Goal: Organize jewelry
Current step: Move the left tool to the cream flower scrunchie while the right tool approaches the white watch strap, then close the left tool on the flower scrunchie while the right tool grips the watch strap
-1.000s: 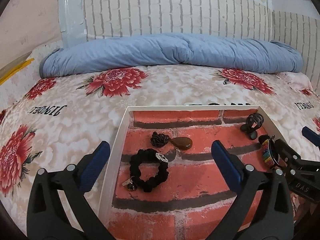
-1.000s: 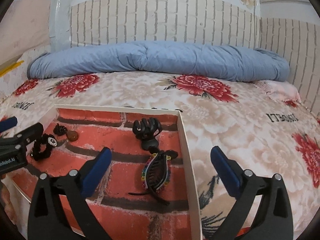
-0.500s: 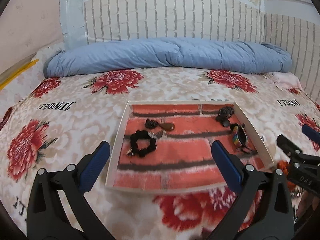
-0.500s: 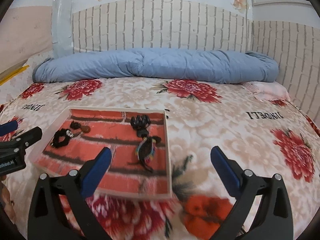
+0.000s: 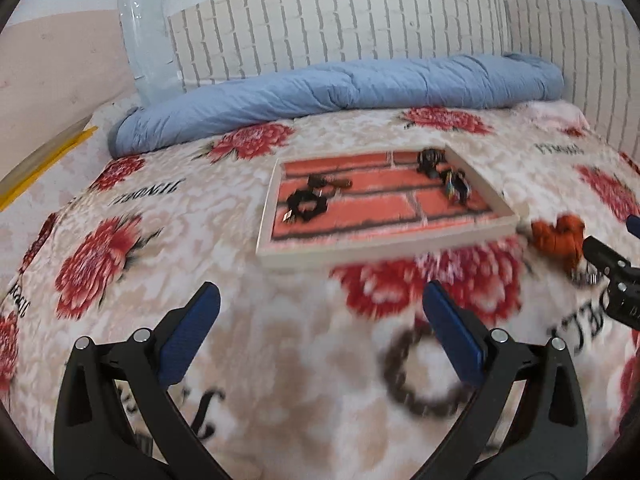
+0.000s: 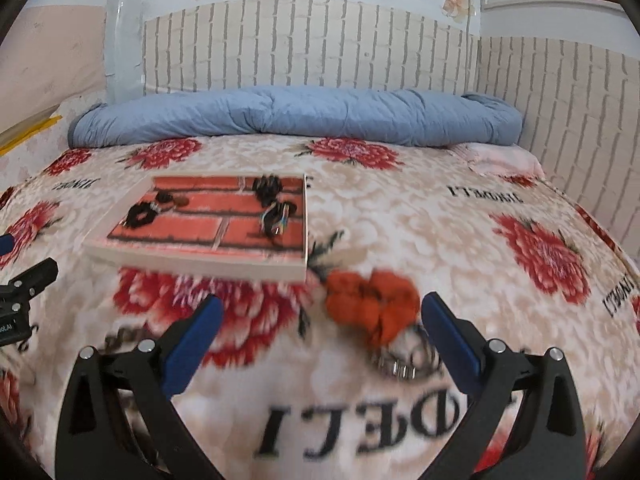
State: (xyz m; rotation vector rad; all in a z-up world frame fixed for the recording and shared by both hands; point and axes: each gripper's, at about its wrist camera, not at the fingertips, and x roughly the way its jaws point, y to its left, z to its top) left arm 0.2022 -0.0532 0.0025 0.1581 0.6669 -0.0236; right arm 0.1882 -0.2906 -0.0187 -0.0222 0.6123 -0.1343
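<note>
the tray (image 5: 384, 246), a shallow white-rimmed box with a red brick print on its floor, lies flat on the flowered bedspread (image 5: 168, 216) near the middle of the bed. inside it, a black scrunchie (image 5: 306, 203) with a small charm sits toward the left, a brown teardrop piece (image 5: 342, 184) just behind it, a black claw clip (image 5: 430, 159) in the far right corner, and a rainbow-edged hair clip (image 5: 454, 186) just in front of that. outside the tray, off its near right corner, an orange scrunchie (image 6: 370, 306) rests on the bedspread, with a blurred metal chain piece (image 6: 402, 366) just beside it on the near side. a dark beaded bracelet (image 5: 424, 372), also blurred, lies on the bedspread nearer the left side. the left claw (image 5: 320, 336) hovers level over the bedspread, short of the tray, its blue-padded fingers spread wide and holding nothing; the bracelet sits below its right finger. the right claw (image 6: 320, 338) hangs likewise, wide apart and empty, with the orange scrunchie and chain piece lying between its fingers, untouched. a rolled blue quilt (image 6: 296, 118) lies along the far edge of the bed against a brick-patterned wall (image 6: 304, 46).
</note>
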